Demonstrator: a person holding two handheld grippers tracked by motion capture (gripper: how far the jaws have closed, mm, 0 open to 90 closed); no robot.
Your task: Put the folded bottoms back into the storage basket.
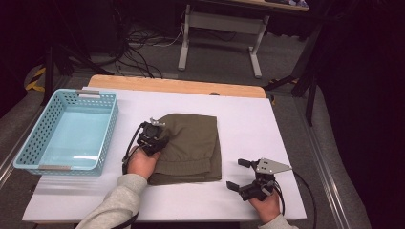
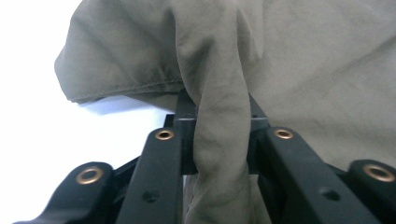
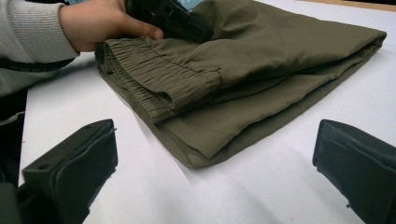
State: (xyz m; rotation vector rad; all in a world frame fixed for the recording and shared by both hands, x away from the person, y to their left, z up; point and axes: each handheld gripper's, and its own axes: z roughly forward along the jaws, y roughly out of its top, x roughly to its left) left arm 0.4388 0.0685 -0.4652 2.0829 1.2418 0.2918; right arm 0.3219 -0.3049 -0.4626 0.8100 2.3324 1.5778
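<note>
The folded olive trousers (image 1: pixel 191 148) lie at the centre of the white table (image 1: pixel 248 119), elastic waistband toward six o'clock; the light-blue basket (image 1: pixel 28 143) stands at about nine o'clock from them, well apart. The left gripper (image 1: pixel 154 139) sits on the garment's nine o'clock edge, its jaws clenched on a pinched ridge of the olive cloth, as the left gripper view shows; the right gripper (image 1: pixel 241 175) rests at about four o'clock, jaws spread wide and holding nothing, just beside the folded corner. The step in hand is probably lifting or refolding; to do it well the right gripper should take the near corner through all layers before the left raises, lest the fold slide apart.
</note>
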